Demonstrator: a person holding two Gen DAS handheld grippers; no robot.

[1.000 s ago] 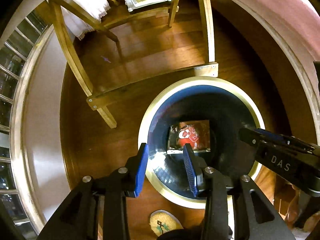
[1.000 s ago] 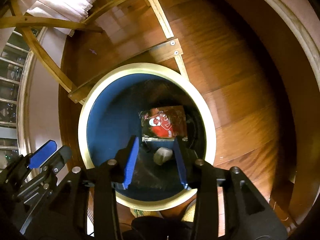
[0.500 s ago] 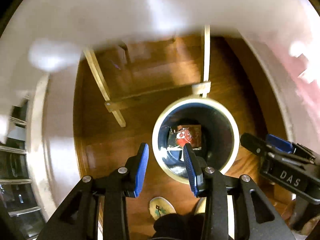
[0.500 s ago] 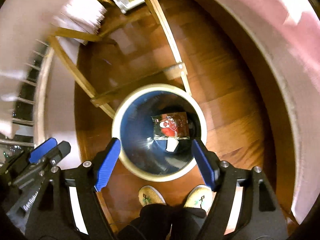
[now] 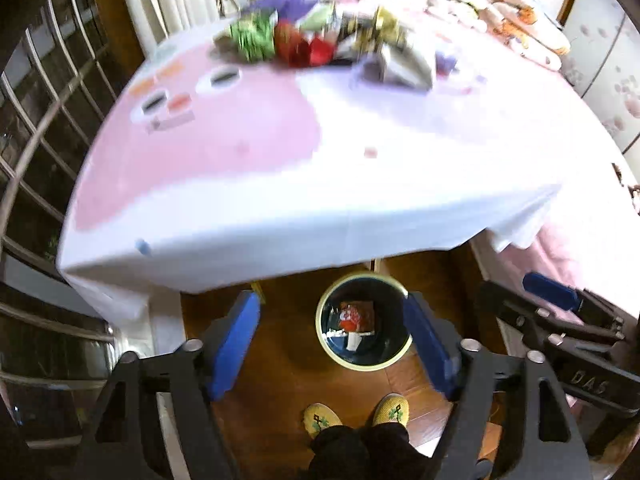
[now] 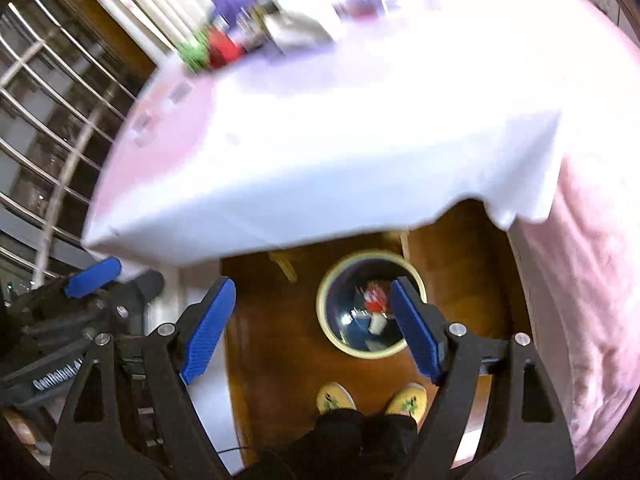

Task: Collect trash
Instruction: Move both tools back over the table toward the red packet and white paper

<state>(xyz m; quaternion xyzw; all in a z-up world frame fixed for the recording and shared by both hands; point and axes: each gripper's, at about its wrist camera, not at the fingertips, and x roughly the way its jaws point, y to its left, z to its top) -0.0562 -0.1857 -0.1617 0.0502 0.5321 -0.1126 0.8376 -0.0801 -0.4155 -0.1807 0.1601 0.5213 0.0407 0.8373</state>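
My left gripper (image 5: 332, 344) hangs high over the floor, its blue pads wide apart and still opening, with nothing between them. The right gripper (image 6: 312, 332) is likewise opening and empty. Far below both stands a round bin (image 5: 362, 367) with a cream rim (image 6: 322, 312) and dark blue inside. In it lie a red wrapper (image 5: 354, 316) (image 6: 374, 294) and a white scrap (image 5: 352, 340) (image 6: 376, 322). A blurred pile of coloured trash (image 5: 320, 40) (image 6: 248, 28) sits at the far side of the table.
A pink and white tablecloth (image 5: 280, 160) covers the table, its near edge overhanging the bin. The person's yellow slippers (image 5: 322, 420) stand by the bin on the wooden floor. A pink bed cover (image 6: 580, 280) is on the right, and window bars (image 5: 40, 100) on the left.
Both grippers have risen from just above the bin to above table height, and both have widened their jaws. The white scrap seen between the right fingers now lies in the bin.
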